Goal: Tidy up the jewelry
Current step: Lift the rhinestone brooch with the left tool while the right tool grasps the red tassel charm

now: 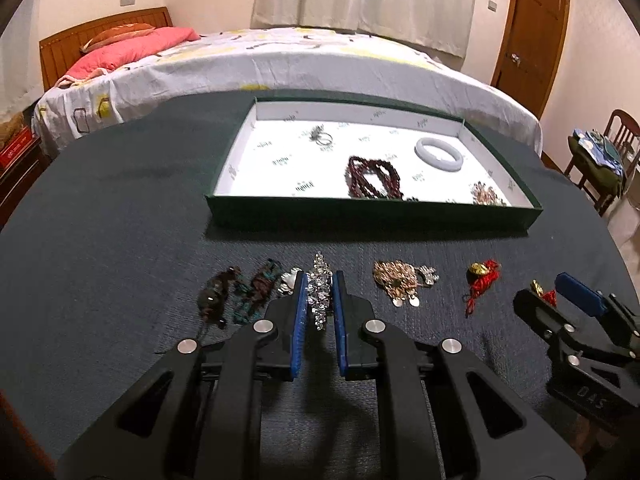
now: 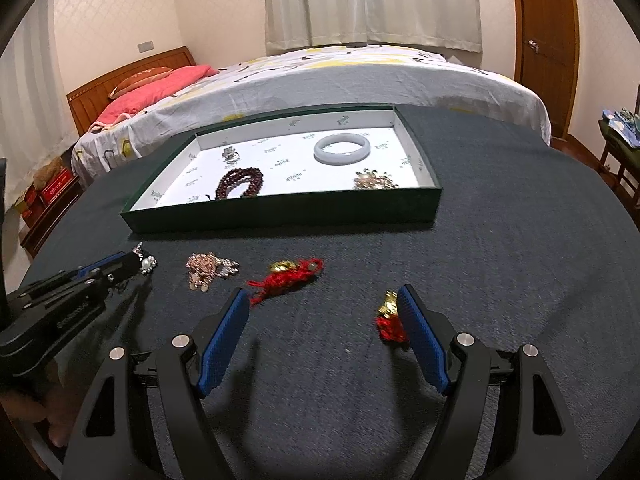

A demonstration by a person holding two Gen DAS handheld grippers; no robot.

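My left gripper (image 1: 319, 280) is shut on a silver crystal piece (image 1: 319, 294) on the dark cloth; it shows in the right wrist view (image 2: 120, 266) too. My right gripper (image 2: 322, 294) is open, low over the cloth, with a small red-and-gold charm (image 2: 388, 316) against its right finger. A green tray (image 1: 360, 216) with a white floor holds a pale bangle (image 1: 439, 154), dark red beads (image 1: 374, 178), a ring (image 1: 320, 135) and a gold cluster (image 1: 486, 194). A rose-gold piece (image 1: 396, 280) and a red tassel charm (image 1: 482, 280) lie on the cloth.
Dark beaded pieces (image 1: 240, 292) lie left of my left gripper. A bed (image 1: 280, 64) stands behind the table. A chair (image 1: 600, 156) with clothes is at the right, beside a wooden door (image 1: 532, 28).
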